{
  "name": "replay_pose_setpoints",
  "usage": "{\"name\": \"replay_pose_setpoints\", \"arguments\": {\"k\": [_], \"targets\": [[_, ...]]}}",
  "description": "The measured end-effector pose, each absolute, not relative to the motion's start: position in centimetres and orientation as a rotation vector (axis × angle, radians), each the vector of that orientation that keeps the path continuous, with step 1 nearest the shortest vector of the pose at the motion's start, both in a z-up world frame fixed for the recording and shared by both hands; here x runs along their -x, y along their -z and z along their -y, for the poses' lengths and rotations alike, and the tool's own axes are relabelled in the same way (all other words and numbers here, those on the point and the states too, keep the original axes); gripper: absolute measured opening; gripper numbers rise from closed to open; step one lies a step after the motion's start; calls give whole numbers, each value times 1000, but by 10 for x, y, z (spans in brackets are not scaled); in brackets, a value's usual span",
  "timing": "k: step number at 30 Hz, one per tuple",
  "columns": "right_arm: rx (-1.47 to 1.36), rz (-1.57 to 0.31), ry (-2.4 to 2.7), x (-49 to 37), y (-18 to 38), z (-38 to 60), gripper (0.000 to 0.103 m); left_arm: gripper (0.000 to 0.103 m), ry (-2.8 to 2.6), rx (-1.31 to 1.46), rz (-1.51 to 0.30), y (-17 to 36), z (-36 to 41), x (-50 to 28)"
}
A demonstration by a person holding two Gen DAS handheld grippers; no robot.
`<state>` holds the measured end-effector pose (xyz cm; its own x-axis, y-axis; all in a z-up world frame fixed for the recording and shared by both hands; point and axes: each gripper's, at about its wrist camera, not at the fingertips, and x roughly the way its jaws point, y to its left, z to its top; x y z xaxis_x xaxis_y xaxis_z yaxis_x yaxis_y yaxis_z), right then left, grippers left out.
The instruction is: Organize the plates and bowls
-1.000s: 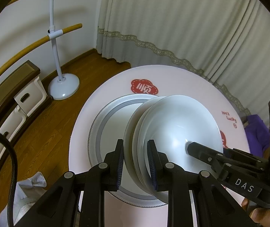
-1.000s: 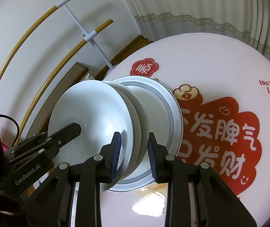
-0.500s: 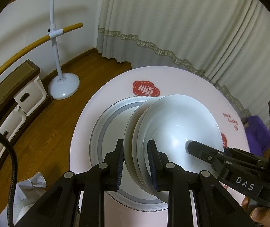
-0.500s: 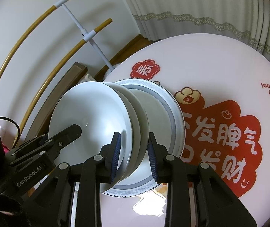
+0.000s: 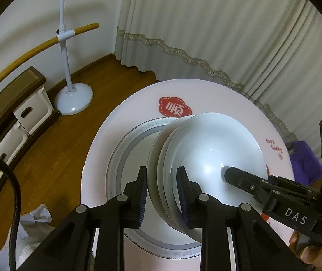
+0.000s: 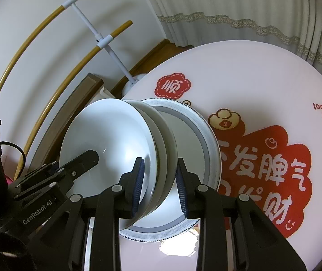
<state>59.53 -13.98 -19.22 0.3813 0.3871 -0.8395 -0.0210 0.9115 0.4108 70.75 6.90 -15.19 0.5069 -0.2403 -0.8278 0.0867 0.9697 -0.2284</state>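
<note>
Over the big plate (image 5: 125, 158) at the table's (image 5: 228, 99) 9 o'clock side, my left tongs (image 5: 162, 192) and right tongs (image 6: 158, 180) both pinch the bowls (image 5: 206, 158), so I should lower them slowly and level.

Black fingers (image 5: 141, 194), blue ribbed pads, silver screws; white lettering, possibly "DAS".

Glossy ceramic bowls (image 5: 208, 158); smooth printed table (image 6: 262, 85).
</note>
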Motion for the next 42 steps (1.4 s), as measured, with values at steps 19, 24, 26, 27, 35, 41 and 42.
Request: {"name": "replay_pose_setpoints", "arguments": {"k": [19, 24, 26, 27, 35, 41, 42], "targets": [[-363, -1164, -273, -606, 191, 138, 31, 22, 172, 186, -1030, 149, -70, -713], [-360, -1160, -265, -609, 190, 135, 33, 22, 169, 194, -1034, 148, -69, -712], [-359, -1160, -260, -609, 189, 134, 33, 22, 168, 194, -1036, 147, -69, -712], [-356, -1159, -258, -609, 189, 134, 33, 22, 167, 194, -1034, 146, -69, -711], [-374, -1158, -264, -606, 187, 135, 38, 38, 167, 195, -999, 135, -74, -702], [-407, -1116, -298, -596, 173, 139, 52, 63, 169, 216, -955, 125, -83, -677], [-411, -1110, -302, -593, 170, 140, 53, 65, 183, 228, -947, 122, -86, -669]]}}
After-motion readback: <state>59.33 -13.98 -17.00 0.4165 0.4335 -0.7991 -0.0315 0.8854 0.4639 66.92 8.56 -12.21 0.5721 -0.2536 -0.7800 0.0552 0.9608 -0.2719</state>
